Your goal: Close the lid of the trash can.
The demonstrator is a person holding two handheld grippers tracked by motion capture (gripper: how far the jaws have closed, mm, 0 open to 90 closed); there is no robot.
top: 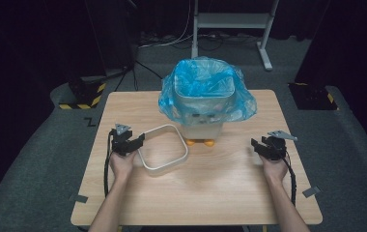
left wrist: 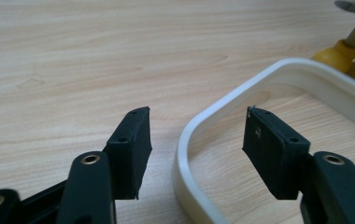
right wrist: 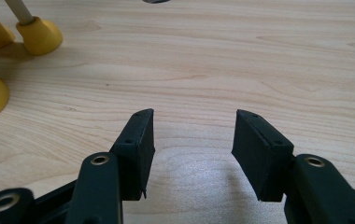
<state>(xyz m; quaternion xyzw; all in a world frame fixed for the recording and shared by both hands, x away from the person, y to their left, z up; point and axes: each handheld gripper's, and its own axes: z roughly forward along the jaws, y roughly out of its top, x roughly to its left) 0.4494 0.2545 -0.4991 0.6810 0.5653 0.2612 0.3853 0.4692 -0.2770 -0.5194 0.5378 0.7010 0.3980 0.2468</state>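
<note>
The left gripper [left wrist: 196, 123] is seen with its jaws spread and nothing pinched. In the left gripper view, one corner of the white ring frame [left wrist: 222, 109] is straddled: one jaw stands outside the rim, the other inside it, over the wood enclosed by the frame. No pad is seen pressing on the rim. In the high view the left gripper [top: 132, 141] is found at the frame's [top: 164, 166] left side, just beside it, held in the person's left hand [top: 122, 164].

The right gripper [right wrist: 194, 123] is likewise spread, with bare table [right wrist: 269, 56] between its jaws and nothing held. In the high view it [top: 263, 143] is placed near the table's right side, well apart from the frame.

Beyond the frame, a small white bin [top: 202, 104] lined with a blue plastic bag [top: 242, 104] is recorded on yellow feet [top: 209, 142], toward the table's far middle. The frame lies flat on the table, just in front and to the left of the bin.

The bin's upper part and bag are given by the high view; the gripper views give the feet [right wrist: 39, 35] at close range, with their pale stems, and the jaw positions relative to the rim.
</note>
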